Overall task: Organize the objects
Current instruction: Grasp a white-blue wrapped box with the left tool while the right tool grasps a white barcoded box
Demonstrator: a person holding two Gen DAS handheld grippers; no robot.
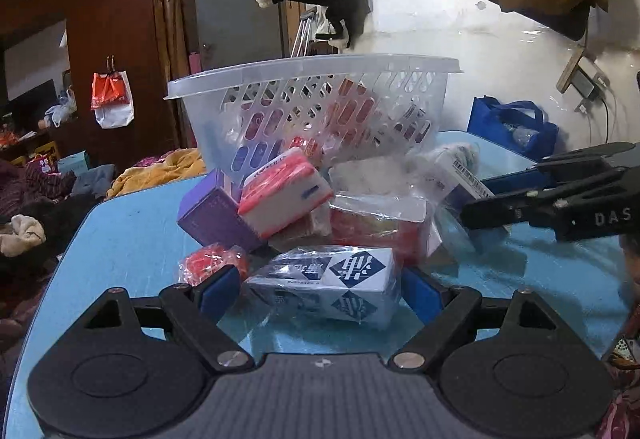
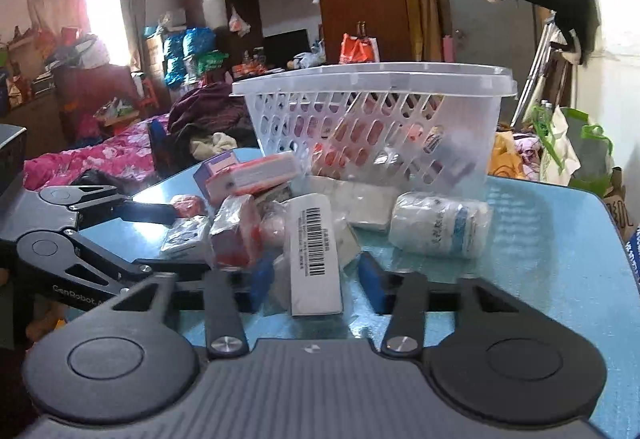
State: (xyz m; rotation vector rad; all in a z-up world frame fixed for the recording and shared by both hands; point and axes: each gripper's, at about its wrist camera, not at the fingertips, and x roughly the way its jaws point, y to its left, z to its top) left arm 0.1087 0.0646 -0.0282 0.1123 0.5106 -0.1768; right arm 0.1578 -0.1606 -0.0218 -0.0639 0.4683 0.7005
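Two hand-held grippers work the pile before the basket

On the desk [image 1: 120,239], the left hand-held gripper [image 1: 320,285] brackets the blue-and-white packet [image 1: 340,279], jaws spread; the right hand-held gripper [image 2: 316,279] pinches the barcoded packet [image 2: 316,255], likely bound for the white basket [image 1: 320,79] behind.

Clear plastic basket [image 1: 316,79] with slotted walls is standing upright at the far side of the blue table [image 1: 120,239], already holding red and white packets. A pile of small wrapped goods is lying in front of it: purple box [image 1: 212,215] tilting, red-and-white tissue pack [image 1: 284,191] leaning on it, blue-and-white diamond-patterned pack [image 1: 332,279] nearest, white barcoded box [image 2: 316,255], white bottle [image 2: 436,223] lying on its side.
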